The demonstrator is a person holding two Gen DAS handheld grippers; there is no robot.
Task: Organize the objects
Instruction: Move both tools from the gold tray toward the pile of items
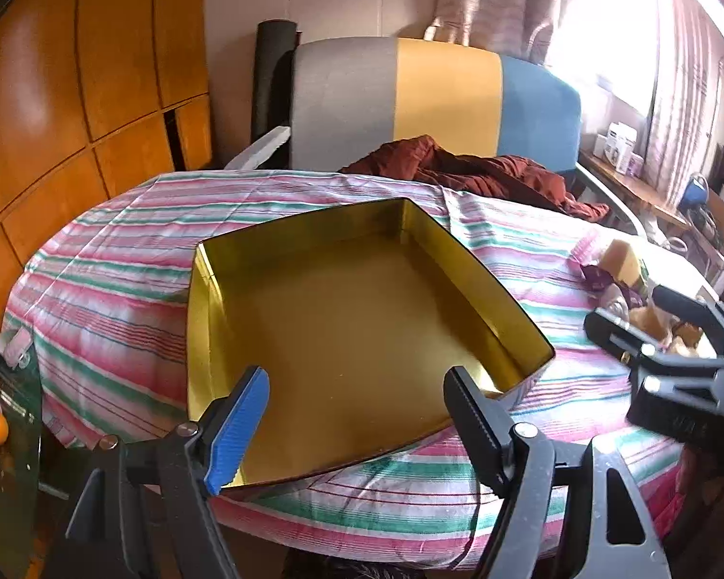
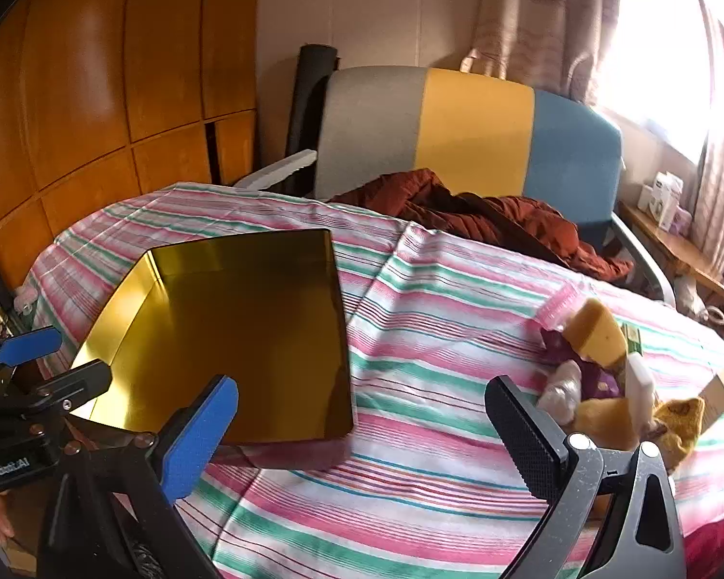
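**A:** How do your tongs stand?

**B:** My left tongs [image 1: 357,415] are spread wide with nothing between the pads. They hang tilted down over the near edge of the tin [image 1: 362,333], one blue pad [image 1: 239,429] on one side and a black ribbed pad [image 1: 475,434] on the other. My right tongs [image 2: 362,439] are spread as wide as they go, also empty, and tilted down over the striped cloth [image 2: 439,337] just right of the tin [image 2: 227,328].

**A:** And the tin itself?

**B:** It is a shallow gold tray, square, open on top and with nothing inside. It lies flat on the cloth that covers the counter.

**A:** Where are the things to sort?

**B:** Well to the right of the tin, in a loose pile [image 2: 613,376] on the cloth: a yellow block [image 2: 598,333], something purple [image 2: 569,342], a small white piece [image 2: 639,386], a pale wrapped lump [image 2: 562,391] and some mustard-coloured soft bits [image 2: 680,424]. What each one is I cannot tell. From the left camera the pile [image 1: 622,280] shows past my right tongs [image 1: 651,328].

**A:** What lies beyond the tin?

**B:** A rust-red garment [image 2: 482,217] is bunched up behind it, at the far edge of the cloth. Behind that stands a chair back [image 2: 468,135] in grey, yellow and blue. Left of the tin are orange wooden doors [image 2: 96,96]. Far right of it, a curtained window [image 2: 651,48].
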